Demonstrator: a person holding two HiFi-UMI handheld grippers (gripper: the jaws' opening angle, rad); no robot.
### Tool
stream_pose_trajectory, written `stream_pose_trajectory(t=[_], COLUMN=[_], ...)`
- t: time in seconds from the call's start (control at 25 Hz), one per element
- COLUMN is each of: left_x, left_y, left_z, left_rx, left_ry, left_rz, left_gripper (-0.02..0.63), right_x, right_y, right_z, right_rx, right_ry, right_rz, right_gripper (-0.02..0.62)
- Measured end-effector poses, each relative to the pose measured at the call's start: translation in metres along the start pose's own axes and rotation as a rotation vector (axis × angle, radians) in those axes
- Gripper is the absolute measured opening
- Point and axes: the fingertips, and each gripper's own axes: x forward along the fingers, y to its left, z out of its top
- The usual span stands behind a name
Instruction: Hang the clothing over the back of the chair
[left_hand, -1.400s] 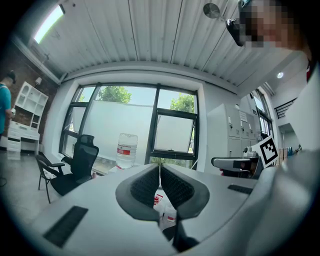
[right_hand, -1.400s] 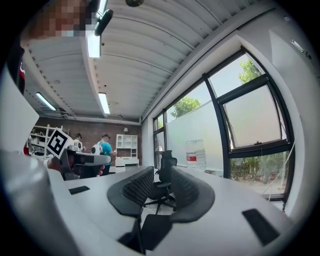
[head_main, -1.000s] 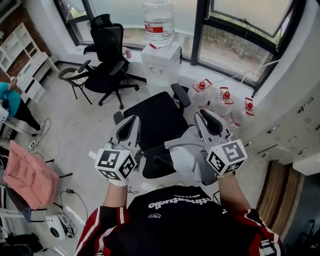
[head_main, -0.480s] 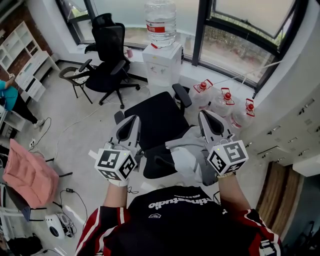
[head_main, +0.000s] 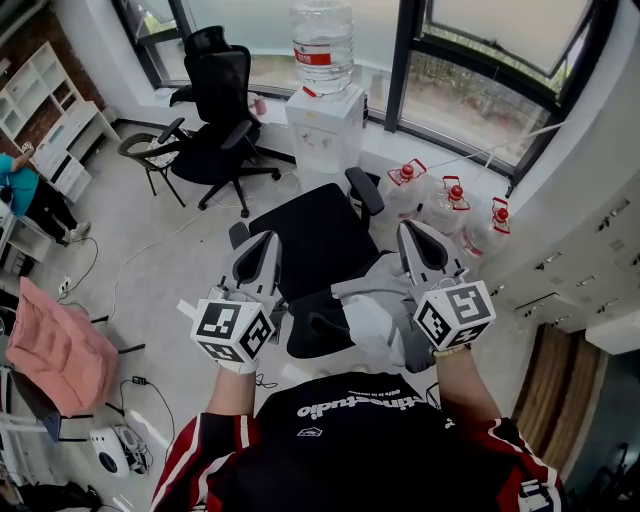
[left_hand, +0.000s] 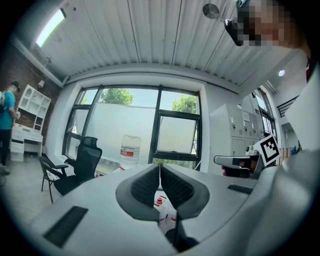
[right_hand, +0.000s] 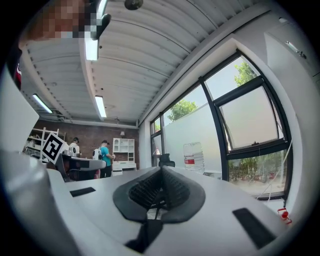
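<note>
so here's where we're at: both grippers are held out level above the black chair (head_main: 305, 235). the left gripper (head_main: 262, 245) has its jaws pinched together on nothing, and the right gripper (head_main: 412, 240) is clamped tight too, with no fabric showing between its pads in its own view. the grey clothing (head_main: 372, 305) is bunched over the right end of the chair back (head_main: 315, 325), just under the right gripper, and looks more heaped than spread out.

what we think could go sideways:
- most of the weight seems to sit on one side, so a nudge could slide the whole thing off onto the floor (head_main: 180, 250).
- with both sets of jaws closed and empty, any tug or smoothing move grabs nothing. they'd have to open up first.
- going back down for the cloth, a jaw could catch the chair frame instead and spin or roll the chair, which could shake the clothing loose.
</note>
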Motion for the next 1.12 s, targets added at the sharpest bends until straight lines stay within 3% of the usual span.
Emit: stream_pose_trajectory(t=[1.12], left_x=[-0.003], left_y=[0.009], left_z=[0.005], left_rx=[-0.006], left_ry=[-0.022], left_rz=[0.039], left_gripper=[0.026], right_x=[0.005], right_y=[0.002], right_z=[0.001], right_rx=[-0.015], right_ry=[0.008], right_rz=[-0.004], right_gripper=[0.012])
